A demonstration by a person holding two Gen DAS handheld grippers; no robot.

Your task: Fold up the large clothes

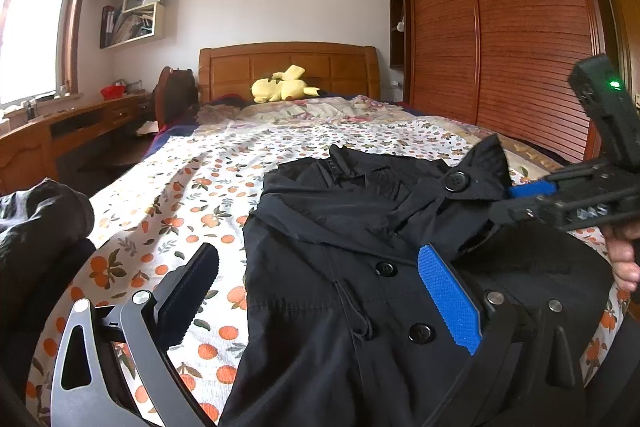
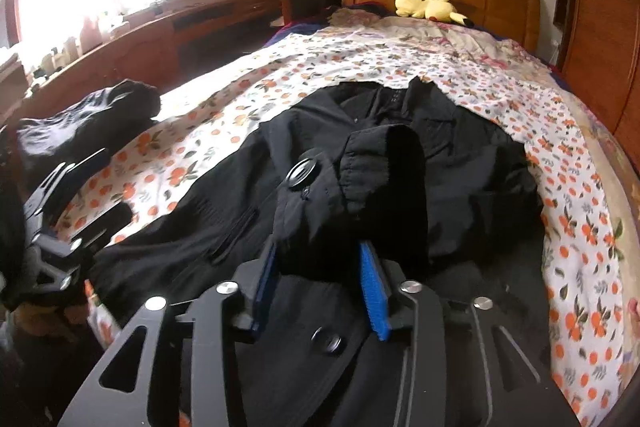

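Left wrist view: your left claw (image 1: 320,303) hangs wide open over the black coat (image 1: 340,267), gripping nothing. The coat lies front up across the orange-print bedspread (image 1: 192,187), buttons showing, spread flat so it can be folded. Your right claw (image 1: 508,201) comes in from the side, meeting the cuffed sleeve (image 1: 486,163) above the chest.

Right wrist view: the sleeve's cuff (image 2: 380,187) sits between your right claw's (image 2: 320,287) blue pads (image 2: 374,291), brought across the coat's front. The jaws stand partly apart; I can't tell whether the pads press the cloth.
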